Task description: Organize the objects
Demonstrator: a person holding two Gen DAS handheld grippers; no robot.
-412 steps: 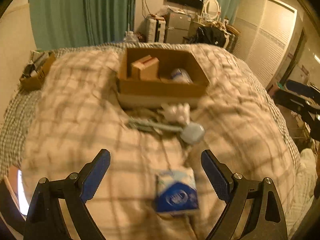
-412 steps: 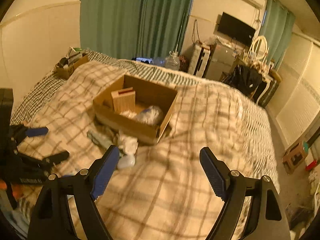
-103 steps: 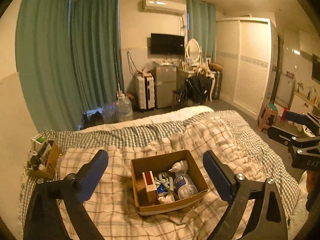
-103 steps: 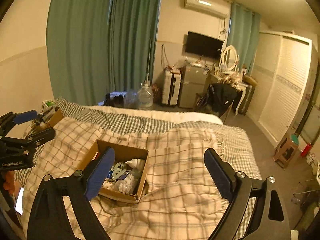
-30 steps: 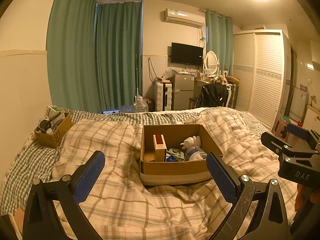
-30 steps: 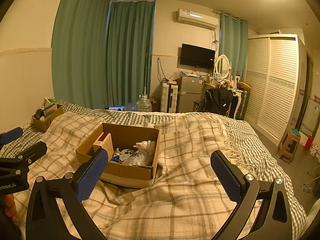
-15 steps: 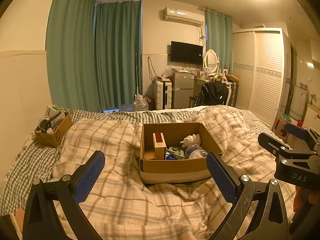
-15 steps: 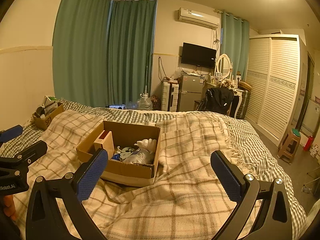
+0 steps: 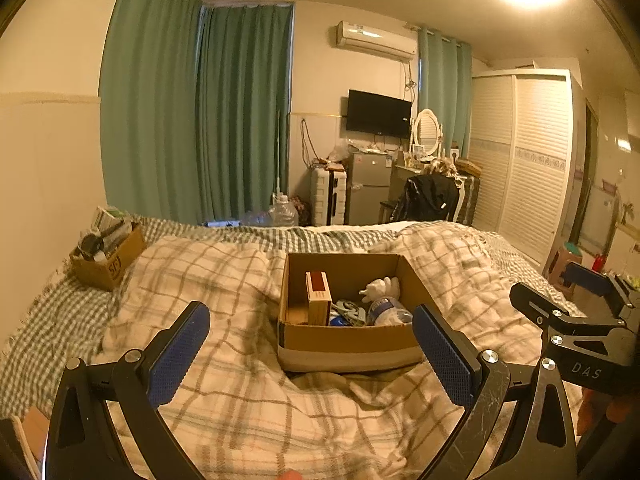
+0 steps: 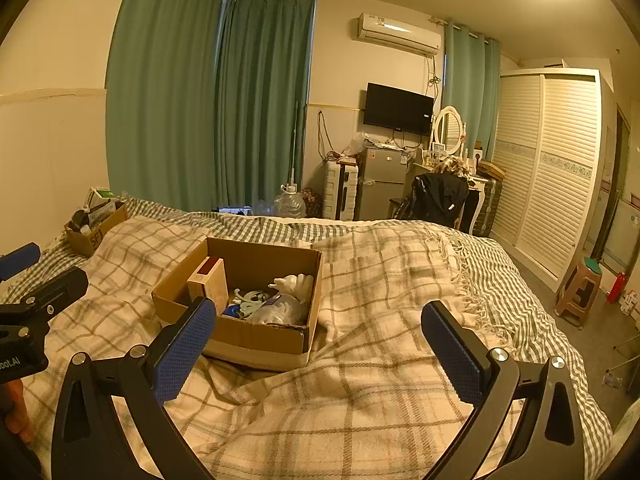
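An open cardboard box (image 9: 348,342) sits on the plaid blanket in the middle of the bed; it also shows in the right wrist view (image 10: 260,340). Inside it stand a small wooden box with a red top (image 9: 318,300), a white glove (image 9: 380,288), a plastic bottle (image 9: 390,312) and pale blue items (image 10: 250,298). My left gripper (image 9: 310,354) is open and empty, held above the blanket just in front of the box. My right gripper (image 10: 316,350) is open and empty, to the right of the box. Each gripper shows at the edge of the other's view.
A smaller cardboard box (image 9: 108,258) full of odds and ends sits at the bed's far left corner. Beyond the bed are green curtains, a water jug (image 9: 282,212), a small fridge (image 9: 370,188), a chair with a black jacket (image 9: 430,200) and a stool (image 10: 582,290).
Over the last second both grippers barely moved. Since 13.7 s ago the tissue pack, glove and other loose items have left the blanket and now lie in the box.
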